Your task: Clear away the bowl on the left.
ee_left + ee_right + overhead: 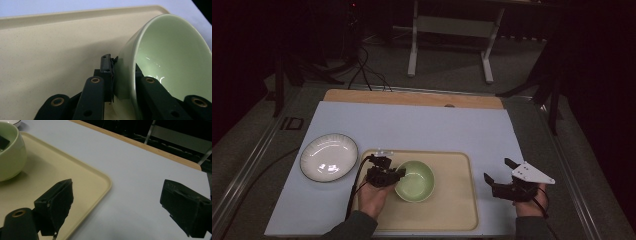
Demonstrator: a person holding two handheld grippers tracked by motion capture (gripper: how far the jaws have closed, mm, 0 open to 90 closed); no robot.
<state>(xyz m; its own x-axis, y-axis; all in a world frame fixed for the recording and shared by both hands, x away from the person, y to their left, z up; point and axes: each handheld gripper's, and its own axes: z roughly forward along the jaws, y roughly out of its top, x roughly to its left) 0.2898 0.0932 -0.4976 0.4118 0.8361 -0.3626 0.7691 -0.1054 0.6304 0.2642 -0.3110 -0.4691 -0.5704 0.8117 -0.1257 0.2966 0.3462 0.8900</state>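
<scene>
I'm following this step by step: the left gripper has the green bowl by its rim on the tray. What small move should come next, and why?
Probably lift the bowl a little, straight up. The left gripper is already shut on its rim, one jaw inside and one outside, and the bowl sits on the tray. The right gripper hangs open beside the tray, so nothing is in the way.

The green bowl (172, 62) looks like glazed ceramic, smooth and glossy, with bright glints inside. The beige tray (50, 55) is matt plastic, finely speckled. The white plate (328, 157) at the left shines like glazed ceramic. A matt pale sheet (140, 182) covers the wooden tabletop (412, 98).
</scene>
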